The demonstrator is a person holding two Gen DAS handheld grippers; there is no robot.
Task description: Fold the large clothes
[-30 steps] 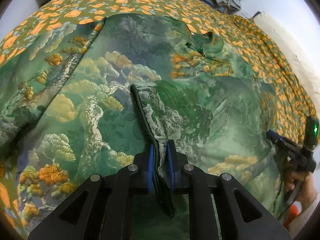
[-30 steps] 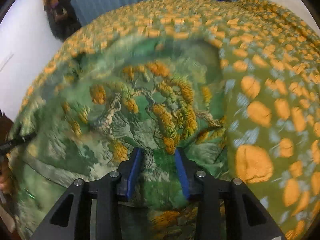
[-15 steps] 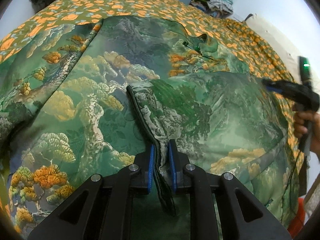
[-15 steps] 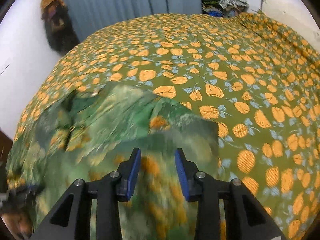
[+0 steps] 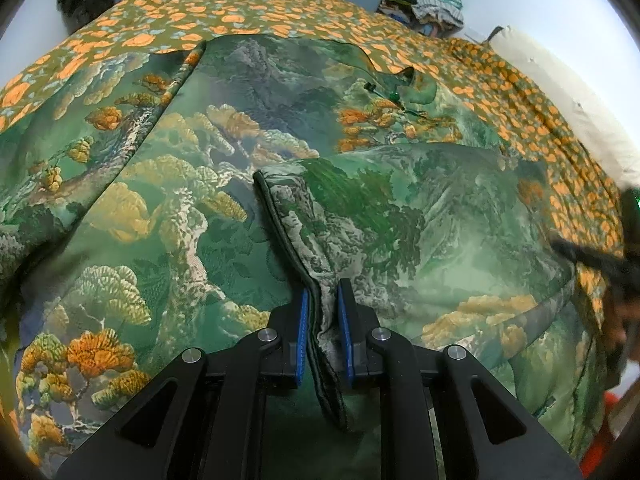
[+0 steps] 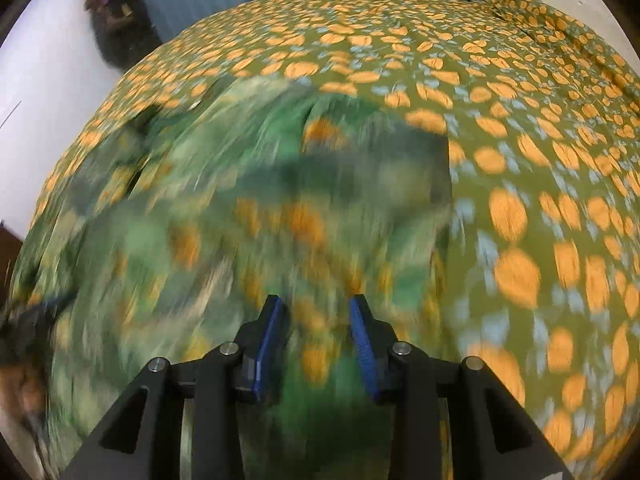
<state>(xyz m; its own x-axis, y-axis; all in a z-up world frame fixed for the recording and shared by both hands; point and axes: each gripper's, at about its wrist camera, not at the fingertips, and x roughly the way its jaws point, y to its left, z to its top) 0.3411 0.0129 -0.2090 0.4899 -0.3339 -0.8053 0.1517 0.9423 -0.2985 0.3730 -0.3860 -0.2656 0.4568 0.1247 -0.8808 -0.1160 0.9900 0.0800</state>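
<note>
A large green garment [image 5: 248, 128] with a landscape print of trees and mountains lies spread on a bed. One flap [image 5: 392, 208] is folded over its middle, with a dark piped hem running down to my left gripper [image 5: 323, 320]. My left gripper is shut on that hem. My right gripper [image 6: 318, 328] is open and empty above the garment [image 6: 248, 208] near its right edge; that view is blurred by motion. The right gripper also shows blurred at the far right of the left wrist view [image 5: 600, 256].
The bed cover [image 6: 520, 120] is olive with orange flowers and extends beyond the garment at the back and right. A pile of clothes [image 5: 424, 4] lies at the far end. A dark bag [image 6: 116, 20] hangs by the curtain.
My right gripper let go of the garment and swung up and away, then came back down over the cloth. My left gripper stayed shut on the hem, almost still.
</note>
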